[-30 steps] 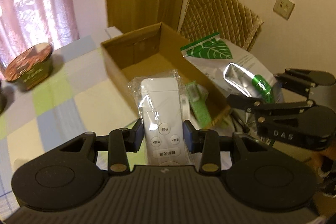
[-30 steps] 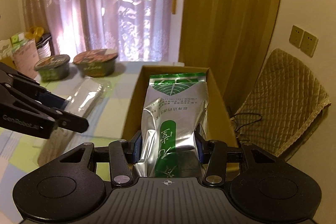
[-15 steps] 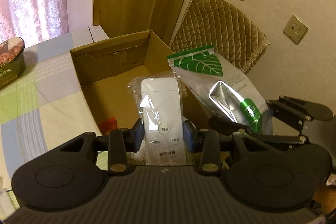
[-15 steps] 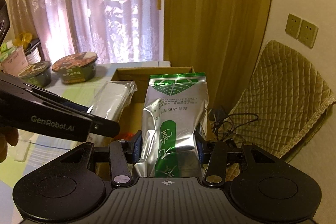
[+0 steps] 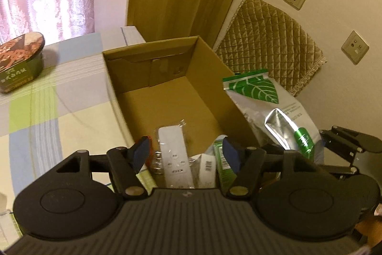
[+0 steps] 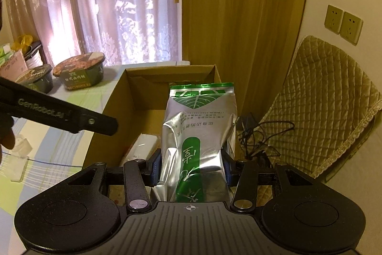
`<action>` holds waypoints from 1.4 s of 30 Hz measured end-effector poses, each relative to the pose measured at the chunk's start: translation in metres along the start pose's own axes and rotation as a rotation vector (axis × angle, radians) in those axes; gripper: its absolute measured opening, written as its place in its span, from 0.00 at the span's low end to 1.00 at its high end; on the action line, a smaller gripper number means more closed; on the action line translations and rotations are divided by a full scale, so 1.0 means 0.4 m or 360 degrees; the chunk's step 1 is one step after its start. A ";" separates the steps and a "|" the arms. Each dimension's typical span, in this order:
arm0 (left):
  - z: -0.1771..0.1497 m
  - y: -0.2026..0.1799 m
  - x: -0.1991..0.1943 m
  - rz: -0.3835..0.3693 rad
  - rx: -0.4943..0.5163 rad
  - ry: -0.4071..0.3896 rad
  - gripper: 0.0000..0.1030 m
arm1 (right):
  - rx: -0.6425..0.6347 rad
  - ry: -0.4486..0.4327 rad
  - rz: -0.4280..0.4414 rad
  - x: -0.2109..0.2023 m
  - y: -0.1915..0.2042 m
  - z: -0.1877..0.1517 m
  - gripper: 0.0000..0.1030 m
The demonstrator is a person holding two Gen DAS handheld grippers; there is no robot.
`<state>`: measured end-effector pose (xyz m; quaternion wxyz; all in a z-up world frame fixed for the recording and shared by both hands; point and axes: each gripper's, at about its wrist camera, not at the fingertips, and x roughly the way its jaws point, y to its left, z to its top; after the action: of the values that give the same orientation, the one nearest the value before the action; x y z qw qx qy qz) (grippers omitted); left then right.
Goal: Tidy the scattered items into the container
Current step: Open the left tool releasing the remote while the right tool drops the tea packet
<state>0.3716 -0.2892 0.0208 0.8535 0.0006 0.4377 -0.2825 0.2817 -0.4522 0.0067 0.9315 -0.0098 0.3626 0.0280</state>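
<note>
An open cardboard box stands on the checked tablecloth. In the left wrist view my left gripper hovers open over the box's near end. Below it, inside the box, lies the white remote in its clear bag, beside a green packet. My right gripper is shut on a silver and green tea pouch, held upright above the box's right side.
Two instant noodle bowls stand on the table beyond the box, one also in the left wrist view. A quilted chair back and cables are to the right. A clear plastic piece lies at the left.
My left gripper opened and let go of the bagged remote, which dropped into the box. The right gripper moved closer over the box, still holding the pouch.
</note>
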 end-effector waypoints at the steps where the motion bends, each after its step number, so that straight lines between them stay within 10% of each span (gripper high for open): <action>1: -0.004 0.005 -0.003 0.0001 -0.0006 0.0002 0.60 | -0.0001 0.0001 0.0002 0.001 0.002 0.001 0.49; 29: -0.060 0.045 -0.050 0.0071 0.0080 0.0030 0.60 | -0.0062 0.0027 0.0034 0.052 0.060 0.041 0.49; 32: -0.064 0.057 -0.054 0.0077 0.0070 0.0034 0.60 | -0.0080 0.0003 0.0079 0.058 0.067 0.045 0.82; 42: -0.093 0.086 -0.073 0.0086 0.0054 0.0041 0.61 | -0.0043 0.0020 0.0077 0.042 0.067 0.020 0.84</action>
<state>0.3471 -0.2369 0.0113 0.8550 0.0305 0.4438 -0.2667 0.2979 -0.4245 0.0014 0.9280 -0.0139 0.3681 0.0555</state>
